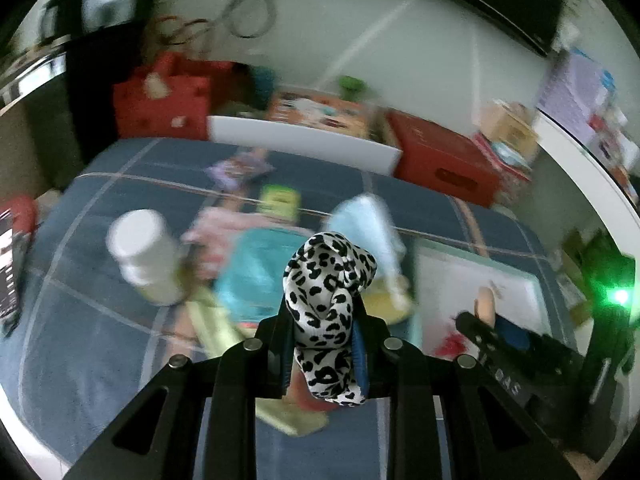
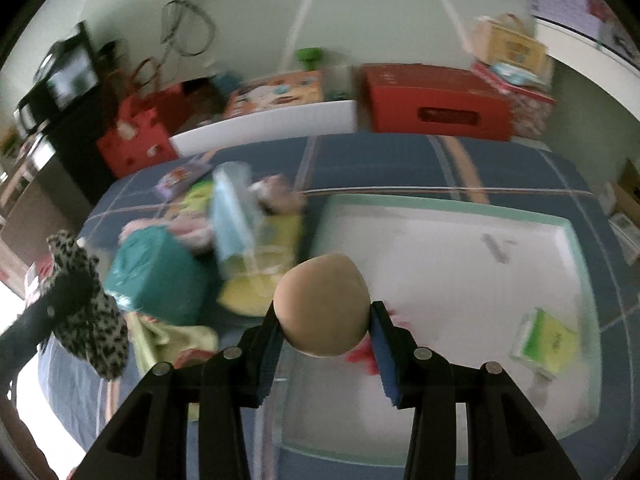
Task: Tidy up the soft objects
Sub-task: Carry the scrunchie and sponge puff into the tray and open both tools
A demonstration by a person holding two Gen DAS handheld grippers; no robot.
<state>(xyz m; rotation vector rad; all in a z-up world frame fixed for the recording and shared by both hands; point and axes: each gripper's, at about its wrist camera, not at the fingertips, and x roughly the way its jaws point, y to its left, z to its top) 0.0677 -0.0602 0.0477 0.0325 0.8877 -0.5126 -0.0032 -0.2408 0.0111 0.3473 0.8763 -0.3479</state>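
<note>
L fingers (image 1: 322, 320) clamped on leopard-print cloth (image 1: 328, 300), bunched upright, tail hanging below. R fingers (image 2: 324, 316) clamped on tan soft ball (image 2: 322, 304). Both held above the bed (image 1: 100, 340). White tray (image 2: 460, 260) lies just ahead/right of R, nearer R than L; mostly bare w/ raised rim. Clutter pile (image 2: 180, 272) sits left.

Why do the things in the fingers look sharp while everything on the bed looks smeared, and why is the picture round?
Left wrist view: the leopard-print cloth is crisp, the bed behind it motion-blurred, and a green light flares at right. Right wrist view: the tan ball is sharp, the white tray smeared. Both views: the fisheye lens bends edges and leaves black corners.
</note>
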